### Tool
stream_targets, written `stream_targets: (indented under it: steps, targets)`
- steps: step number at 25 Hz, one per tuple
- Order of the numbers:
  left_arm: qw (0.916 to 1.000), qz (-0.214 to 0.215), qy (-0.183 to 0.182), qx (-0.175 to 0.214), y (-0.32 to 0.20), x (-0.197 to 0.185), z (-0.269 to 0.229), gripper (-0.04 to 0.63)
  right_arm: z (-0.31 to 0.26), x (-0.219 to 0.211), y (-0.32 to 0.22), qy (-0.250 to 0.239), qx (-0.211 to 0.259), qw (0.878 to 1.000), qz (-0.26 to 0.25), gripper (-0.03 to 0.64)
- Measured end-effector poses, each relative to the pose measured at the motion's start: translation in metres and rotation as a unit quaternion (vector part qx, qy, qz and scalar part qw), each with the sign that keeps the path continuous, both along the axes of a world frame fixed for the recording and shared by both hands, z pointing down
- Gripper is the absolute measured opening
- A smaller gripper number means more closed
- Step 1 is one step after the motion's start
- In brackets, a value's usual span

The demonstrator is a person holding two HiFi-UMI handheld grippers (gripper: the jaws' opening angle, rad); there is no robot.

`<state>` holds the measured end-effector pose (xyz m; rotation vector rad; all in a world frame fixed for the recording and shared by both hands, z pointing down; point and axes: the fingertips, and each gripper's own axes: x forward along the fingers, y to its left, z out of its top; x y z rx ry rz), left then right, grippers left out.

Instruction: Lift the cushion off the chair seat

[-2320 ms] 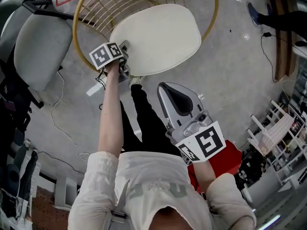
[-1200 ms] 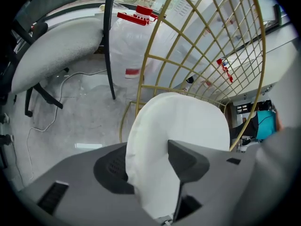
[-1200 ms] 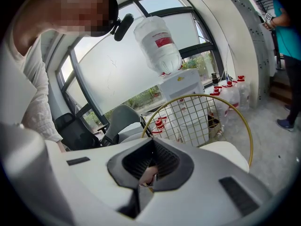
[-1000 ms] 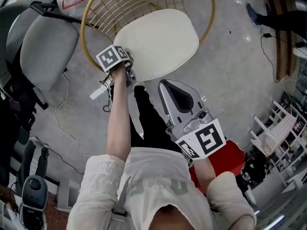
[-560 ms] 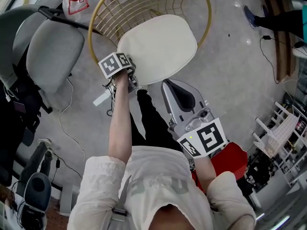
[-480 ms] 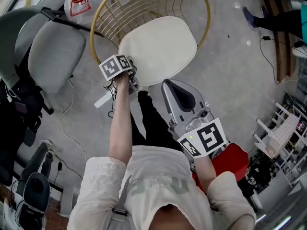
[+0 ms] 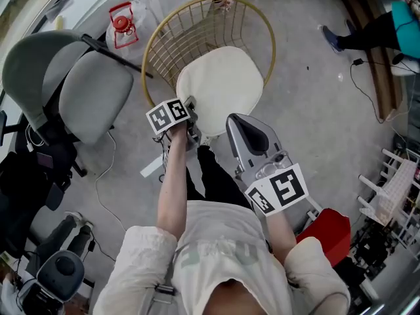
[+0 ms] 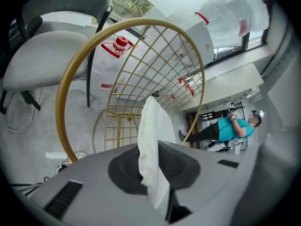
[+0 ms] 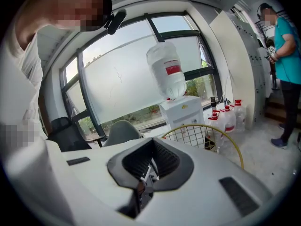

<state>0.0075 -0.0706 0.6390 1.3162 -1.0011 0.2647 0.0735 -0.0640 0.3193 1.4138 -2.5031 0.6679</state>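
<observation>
The cream seat cushion [image 7: 222, 87] lies inside the gold wire chair [image 7: 197, 31], over its seat, with its near-left rim caught in the left tool [image 7: 191, 131]. From above it is a rounded pad, a little longer than wide, and its long axis runs from that gripped corner away towards the chair's wire back. Along the left tool [image 8: 155, 173] the cushion [image 8: 151, 140] shows edge-on – a thin pale slab rising from between the pads and pointing straight away at the mesh backrest. The jaws have just been closing and now pinch that rim, with only the thickness of the cushion keeping them apart. Whether the far end has cleared the seat I cannot tell.

The right tool [image 7: 244, 131] hangs just beside the cushion's near edge, apart from it – its jaws are drawn together with nothing between them, as its own view [image 9: 149, 166] confirms. A grey office chair [image 7: 92, 90] stands to the left of the wire chair on the floor.
</observation>
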Motion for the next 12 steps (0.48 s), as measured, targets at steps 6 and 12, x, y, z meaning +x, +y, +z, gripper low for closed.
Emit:
stream_targets:
  steps: [6,12]
  targets:
    - [0.9959,0.048,0.000,0.077,-0.027,0.013,-0.068,0.052,-0.040,0.013,-0.006,0.012,0.041,0.998,0.040,0.012]
    - [0.9802,0.098,-0.027,0.170,-0.053,0.016,-0.153,0.051,-0.089,0.025,-0.009,0.027,0.088,0.993,0.076,0.012]
